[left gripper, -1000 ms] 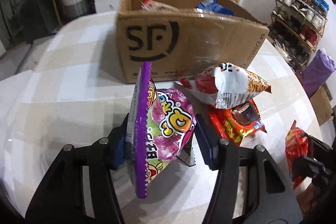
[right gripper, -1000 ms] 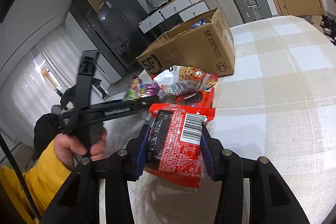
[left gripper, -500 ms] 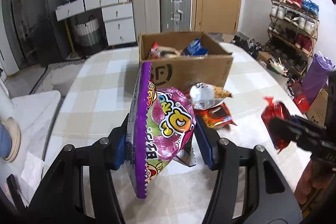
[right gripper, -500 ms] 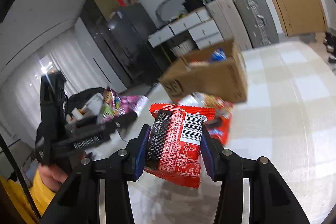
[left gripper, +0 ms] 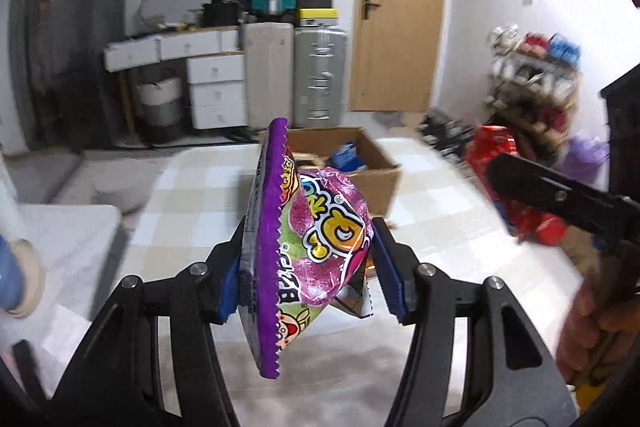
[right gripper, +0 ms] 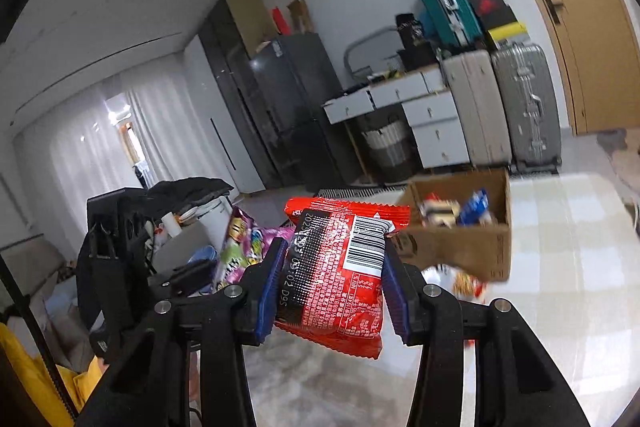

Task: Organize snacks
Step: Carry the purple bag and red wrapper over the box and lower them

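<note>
Now your left gripper (left gripper: 308, 267) pinches purple candy bag (left gripper: 308, 247), right gripper (right gripper: 332, 283) clamps red packet (right gripper: 340, 267); both aloft, short of cardboard box (right gripper: 472, 247) on checked table (right gripper: 560, 267). Risk: puffy bag slips if you swing fast; release early, snacks miss box.

The red foil snack packet (right gripper: 340, 275) carries a white barcode label at its 1 o'clock corner and a dotted date stamp down its black strip, seemingly "2025" then "03 02 D9S". Lettering on the purple-edged glossy candy bag (left gripper: 312, 247) is too warped to read.
</note>
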The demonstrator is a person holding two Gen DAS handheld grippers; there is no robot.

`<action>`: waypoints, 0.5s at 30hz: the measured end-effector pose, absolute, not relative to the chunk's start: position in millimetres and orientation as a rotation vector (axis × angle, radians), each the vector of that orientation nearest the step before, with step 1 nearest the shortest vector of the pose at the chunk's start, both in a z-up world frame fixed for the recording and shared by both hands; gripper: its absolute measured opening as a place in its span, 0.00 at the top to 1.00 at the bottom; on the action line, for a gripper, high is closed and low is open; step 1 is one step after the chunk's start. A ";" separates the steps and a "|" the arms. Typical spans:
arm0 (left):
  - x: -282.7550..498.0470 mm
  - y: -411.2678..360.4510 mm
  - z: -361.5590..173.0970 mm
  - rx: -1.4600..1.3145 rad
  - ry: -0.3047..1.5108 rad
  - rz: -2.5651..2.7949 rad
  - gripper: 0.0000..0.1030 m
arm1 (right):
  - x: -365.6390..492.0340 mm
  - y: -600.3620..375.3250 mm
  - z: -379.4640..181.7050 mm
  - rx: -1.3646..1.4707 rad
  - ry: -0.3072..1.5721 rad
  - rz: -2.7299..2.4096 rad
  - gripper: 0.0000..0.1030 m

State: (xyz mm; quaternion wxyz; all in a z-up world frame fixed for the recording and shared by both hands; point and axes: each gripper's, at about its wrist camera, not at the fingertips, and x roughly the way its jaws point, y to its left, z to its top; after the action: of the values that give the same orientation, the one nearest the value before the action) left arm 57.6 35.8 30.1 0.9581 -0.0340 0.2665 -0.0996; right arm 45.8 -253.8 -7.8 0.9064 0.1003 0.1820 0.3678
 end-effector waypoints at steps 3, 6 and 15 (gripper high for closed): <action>47.2 44.8 51.1 -0.097 0.514 -0.226 0.48 | 46.2 -247.7 15.9 0.167 0.351 0.772 0.55; 44.9 49.0 67.8 -0.087 0.498 -0.238 0.48 | 56.2 -244.3 36.6 0.144 0.343 0.775 0.55; 78.3 49.0 106.6 -0.078 0.516 -0.270 0.48 | 106.5 -241.3 82.1 0.129 0.350 0.716 0.55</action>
State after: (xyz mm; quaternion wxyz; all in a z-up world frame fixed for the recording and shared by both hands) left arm 78.3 49.0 106.6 0.9571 -0.0385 0.2544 -0.1329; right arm 106.5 -241.3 82.1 0.9196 0.0629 0.1705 0.3483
